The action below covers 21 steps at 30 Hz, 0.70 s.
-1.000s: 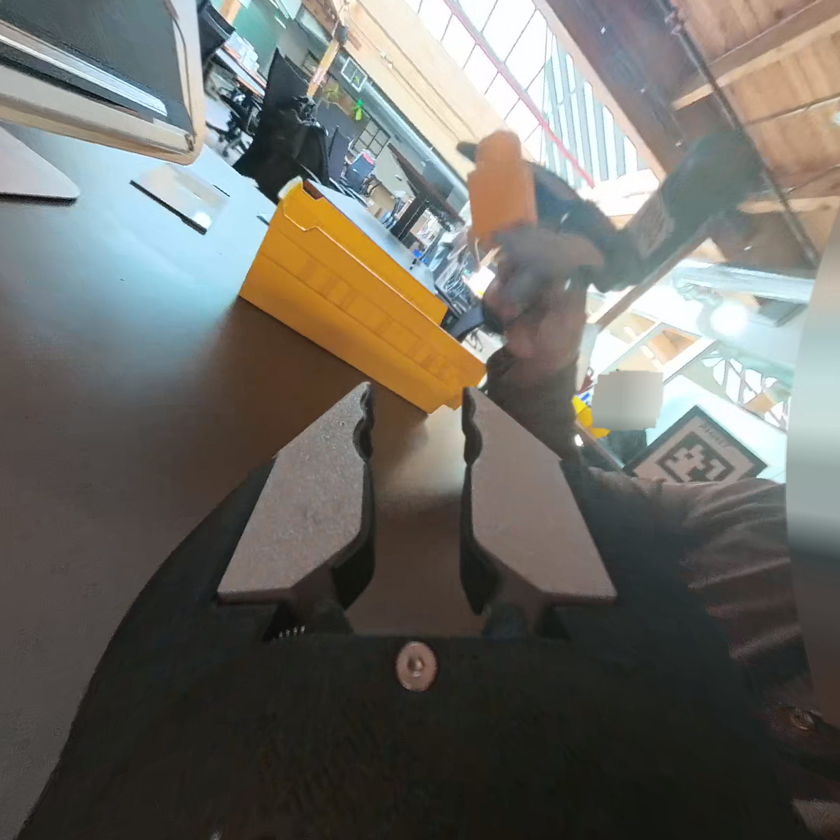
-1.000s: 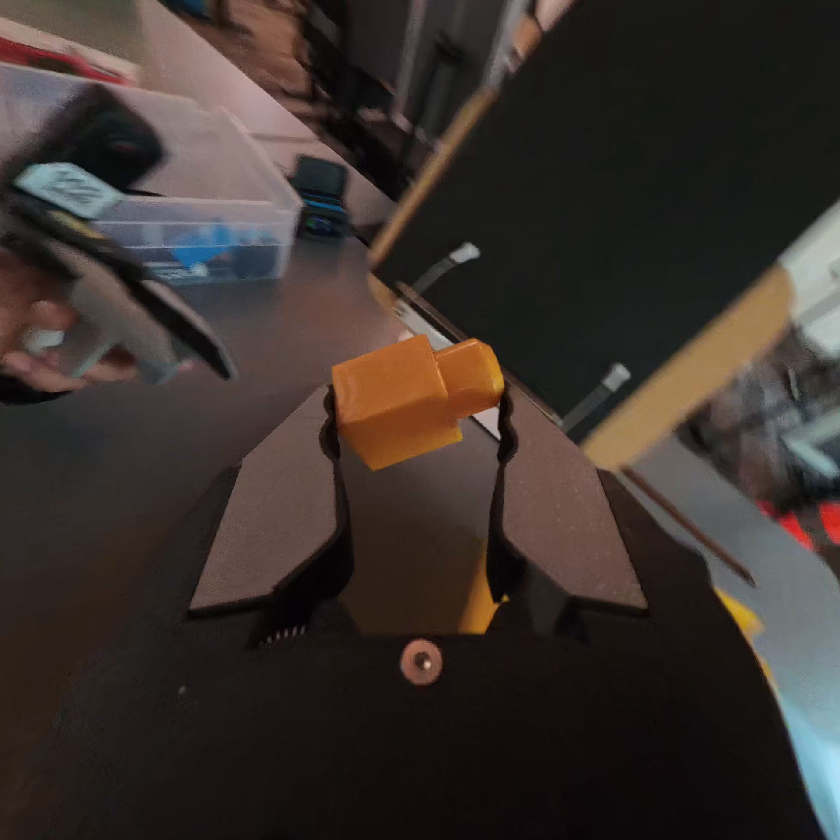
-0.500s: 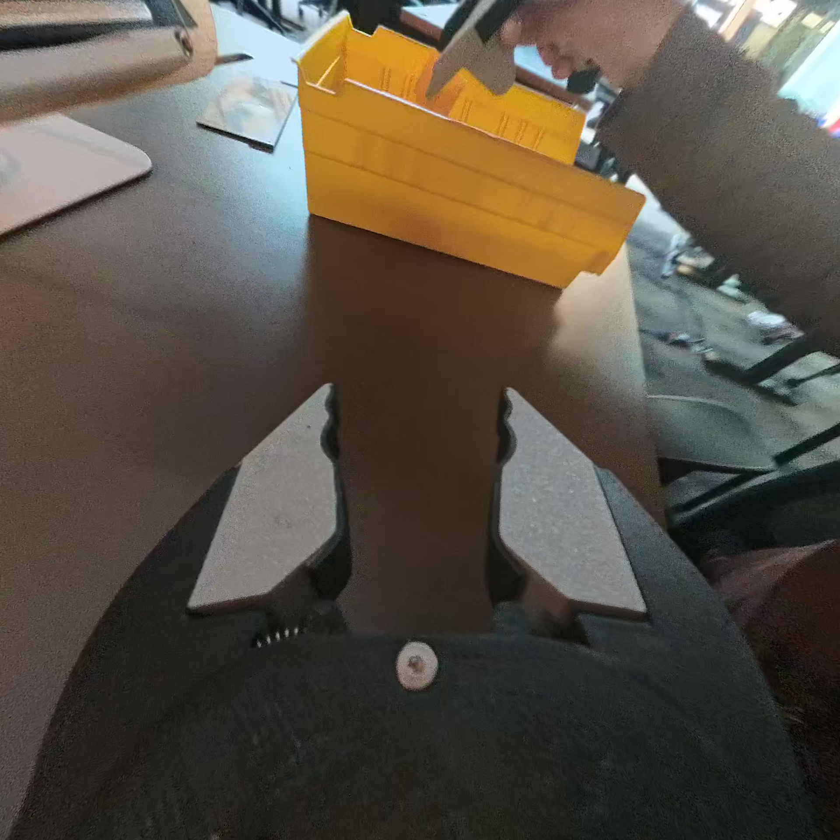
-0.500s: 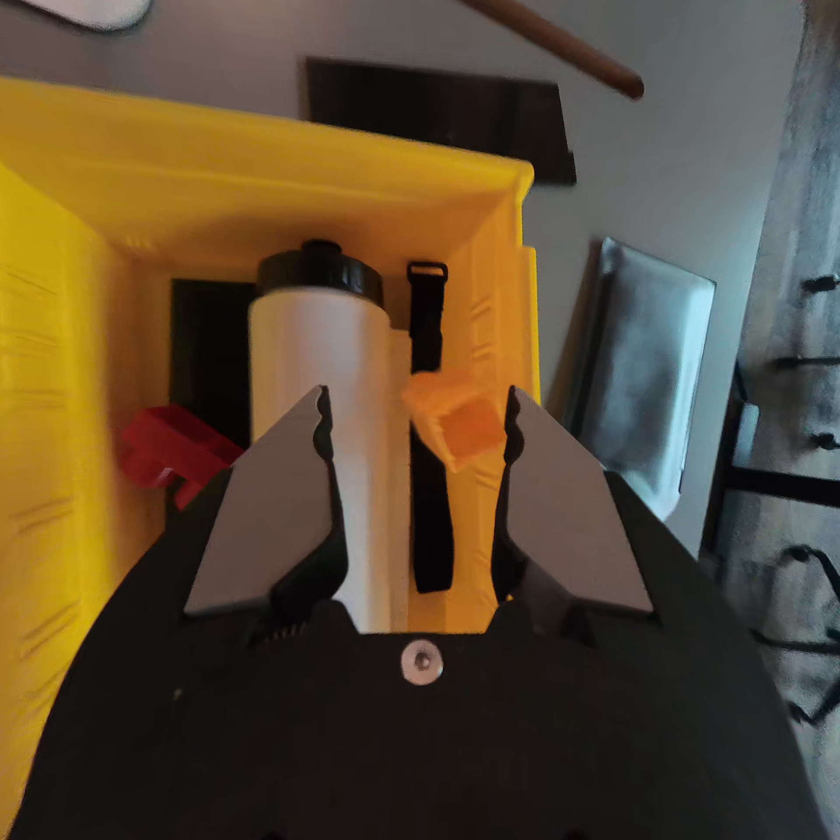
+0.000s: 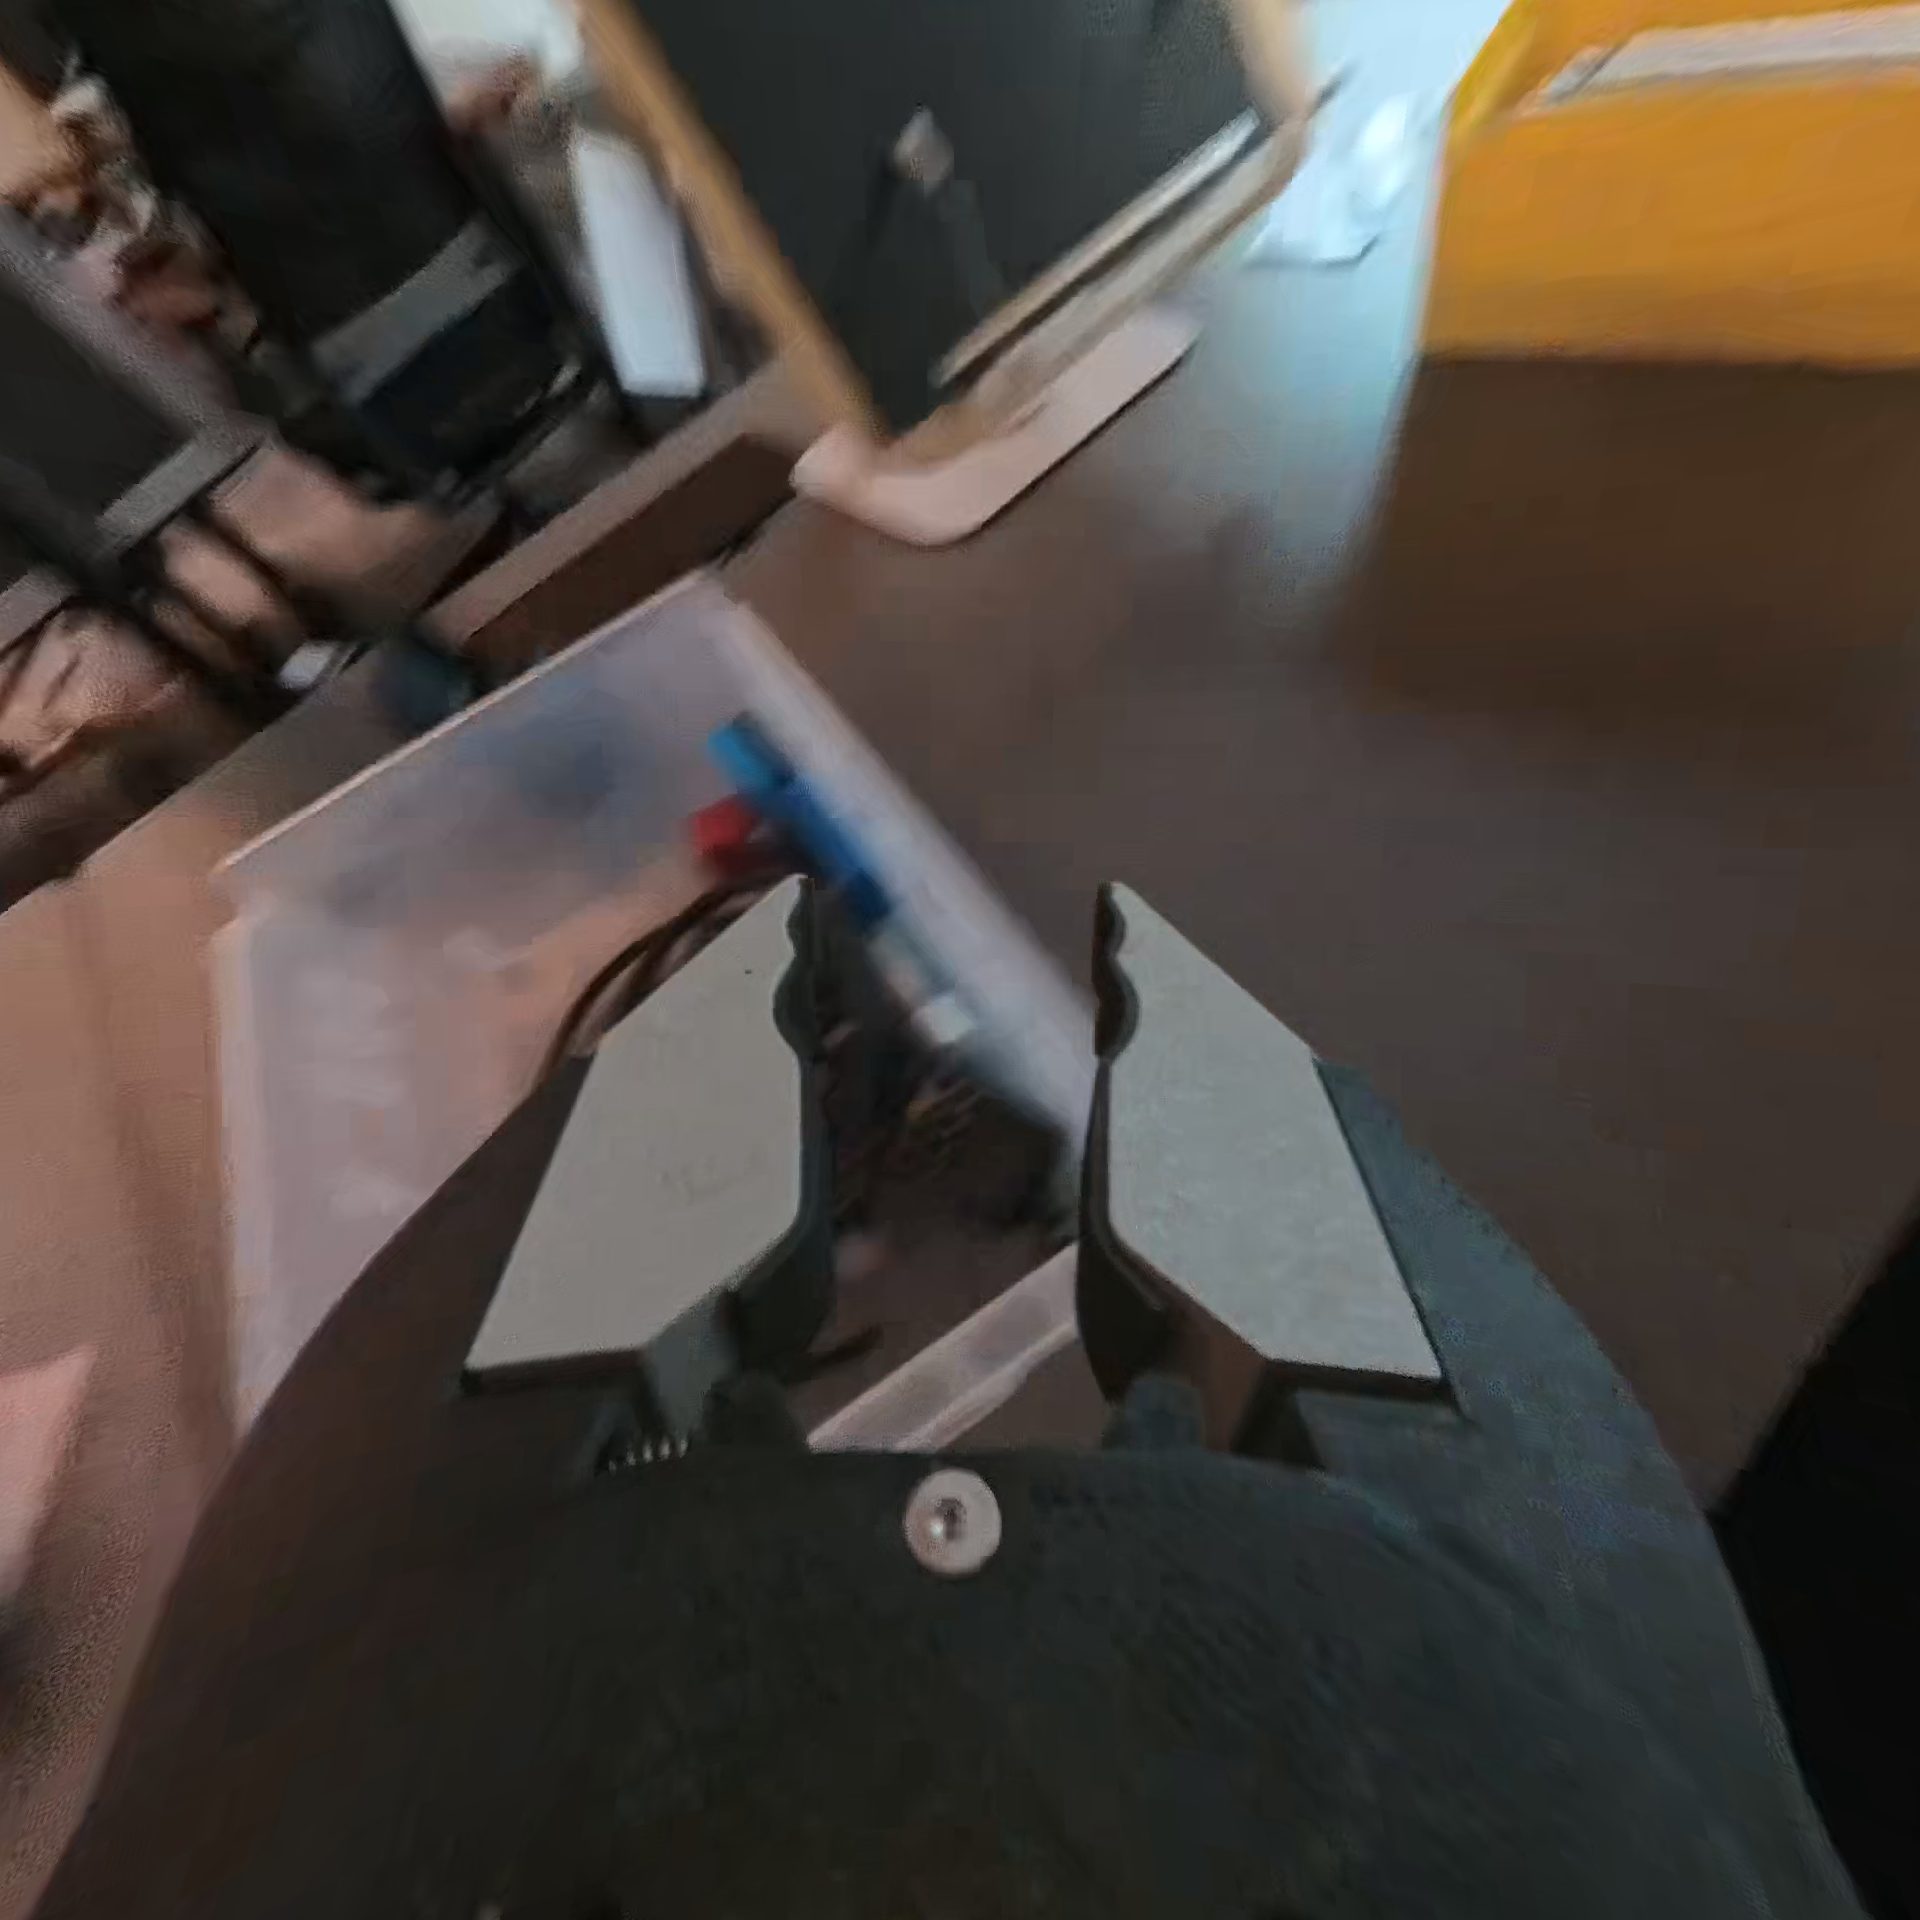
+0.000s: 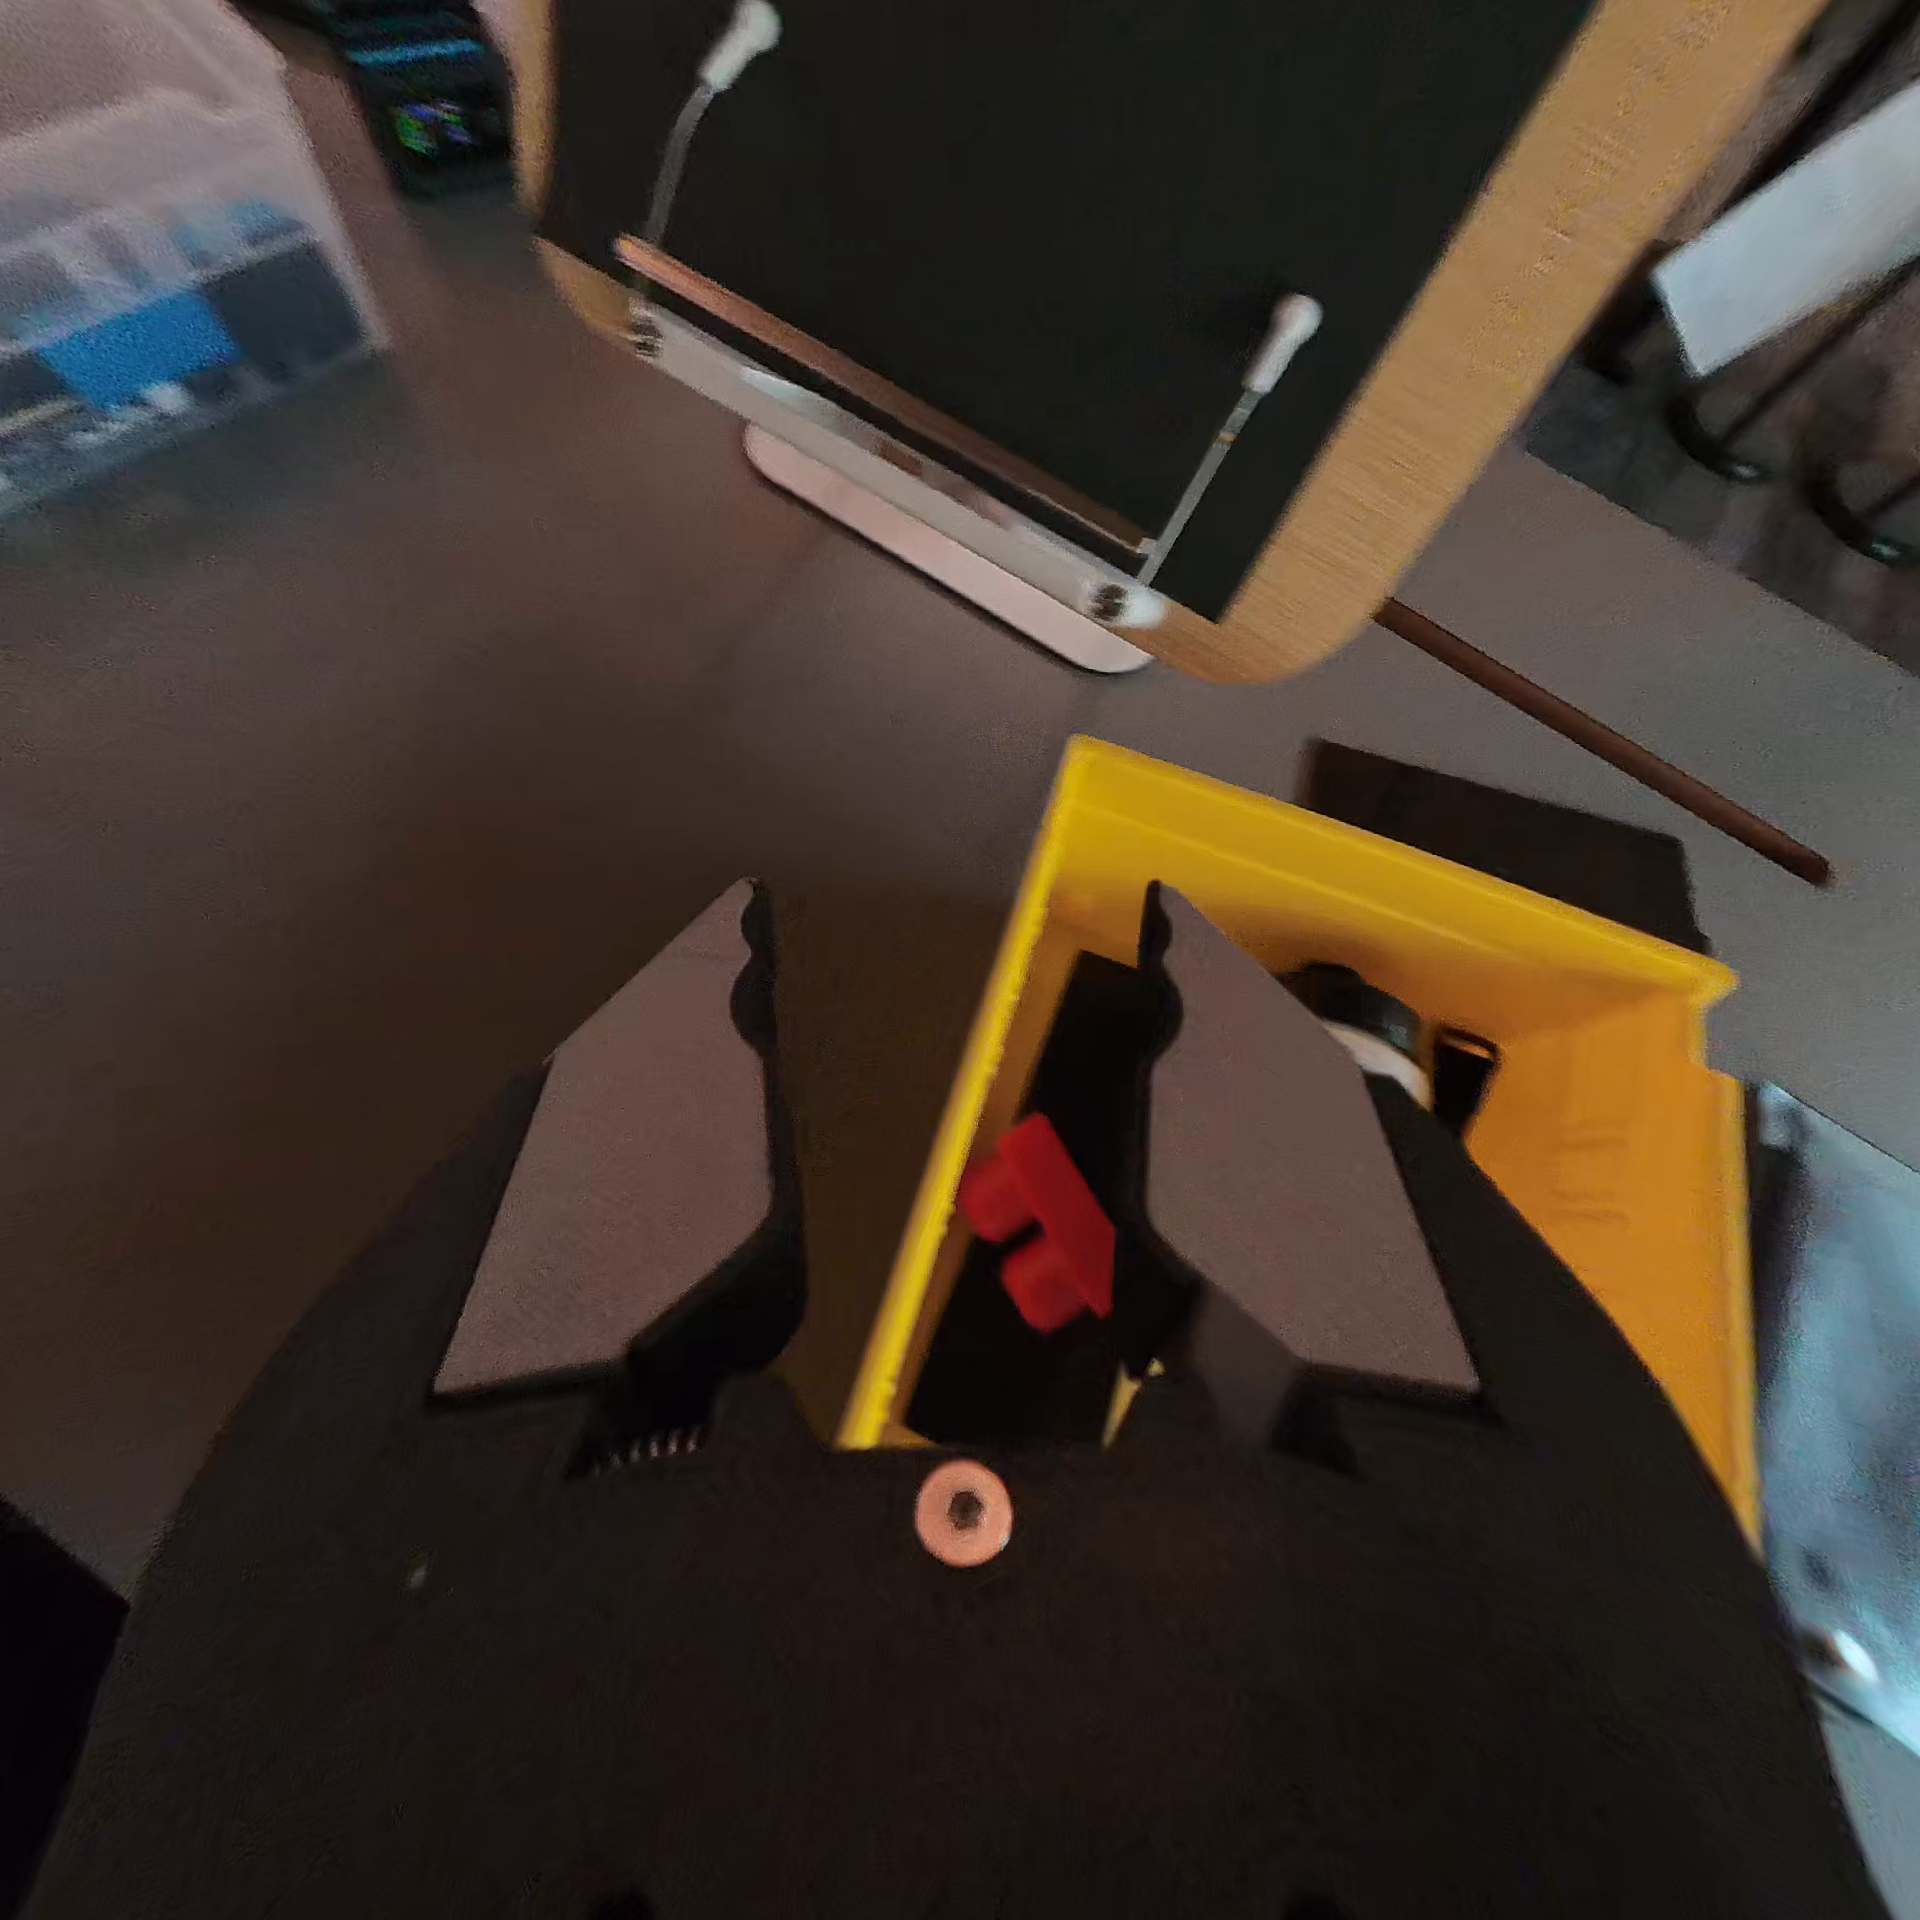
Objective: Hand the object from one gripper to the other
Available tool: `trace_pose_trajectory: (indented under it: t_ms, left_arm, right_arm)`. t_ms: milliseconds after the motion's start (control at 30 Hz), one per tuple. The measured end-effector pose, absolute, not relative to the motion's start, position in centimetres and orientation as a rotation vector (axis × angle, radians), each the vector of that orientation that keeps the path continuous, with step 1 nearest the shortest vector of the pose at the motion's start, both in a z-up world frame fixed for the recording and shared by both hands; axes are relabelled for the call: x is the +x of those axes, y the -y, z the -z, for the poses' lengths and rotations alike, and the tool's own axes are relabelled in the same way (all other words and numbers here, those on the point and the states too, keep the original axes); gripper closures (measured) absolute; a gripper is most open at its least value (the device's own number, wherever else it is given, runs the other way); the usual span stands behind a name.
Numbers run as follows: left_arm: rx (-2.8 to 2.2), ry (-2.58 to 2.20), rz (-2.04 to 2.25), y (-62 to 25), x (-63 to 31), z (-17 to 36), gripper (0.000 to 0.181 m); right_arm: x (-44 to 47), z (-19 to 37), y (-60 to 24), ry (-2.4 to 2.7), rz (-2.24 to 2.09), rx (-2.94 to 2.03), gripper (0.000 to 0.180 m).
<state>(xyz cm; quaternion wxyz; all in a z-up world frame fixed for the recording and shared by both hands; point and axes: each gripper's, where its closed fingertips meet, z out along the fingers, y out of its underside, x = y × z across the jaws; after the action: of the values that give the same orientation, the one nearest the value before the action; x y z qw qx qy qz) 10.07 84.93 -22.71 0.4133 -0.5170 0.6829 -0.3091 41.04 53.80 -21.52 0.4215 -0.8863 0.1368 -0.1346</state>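
My right gripper (image 6: 953,896) is open and empty above the left wall of a yellow bin (image 6: 1351,873). A red plastic piece (image 6: 1039,1236) lies in the bin, seen between the fingers. The orange block is not in either view. My left gripper (image 5: 953,899) is open and empty over a clear plastic box (image 5: 312,1039) that holds a blue item (image 5: 790,810) and a red item (image 5: 722,831). The left wrist view is blurred. The yellow bin (image 5: 1683,208) shows at its top right.
A monitor on a white stand (image 6: 935,551) is behind the bin, and its stand (image 5: 997,457) shows in the left wrist view. A dark-capped bottle (image 6: 1361,1008) lies in the bin. The clear box (image 6: 156,312) is far left. A brown rod (image 6: 1600,748) and a shiny sheet (image 6: 1839,1299) lie right. Across from one pair of fingers to the other is roughly 45 cm.
The right gripper opened over the yellow bin, the orange block left its jaws, and it drew back to the bin's left wall. The left gripper swung left to the clear box.
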Motion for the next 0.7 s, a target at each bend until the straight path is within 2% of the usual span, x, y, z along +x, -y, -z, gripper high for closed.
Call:
trace_pose_trajectory:
  t_ms: [200, 533, 567, 700]
  left_arm:
    - [-1.297, -2.103, 0.22, -95.9, 8.5, 28.1, 0.127]
    - [-1.456, -2.586, -0.279, -99.9, 8.1, 36.1, 0.13]
    - [-1.437, -2.598, -0.307, -100.2, 8.2, 36.4, 0.136]
    - [-1.428, -2.624, -0.289, -100.1, 8.4, 36.4, 0.137]
  right_arm:
    - [37.5, 24.3, -56.9, -0.248, 0.2, -2.25, 0.109]
    - [33.9, 26.6, -58.0, -0.121, 0.127, -2.286, 0.108]
    - [33.7, 26.7, -58.0, -0.114, 0.121, -2.285, 0.108]
    - [33.0, 27.1, -58.1, -0.089, 0.096, -2.272, 0.109]
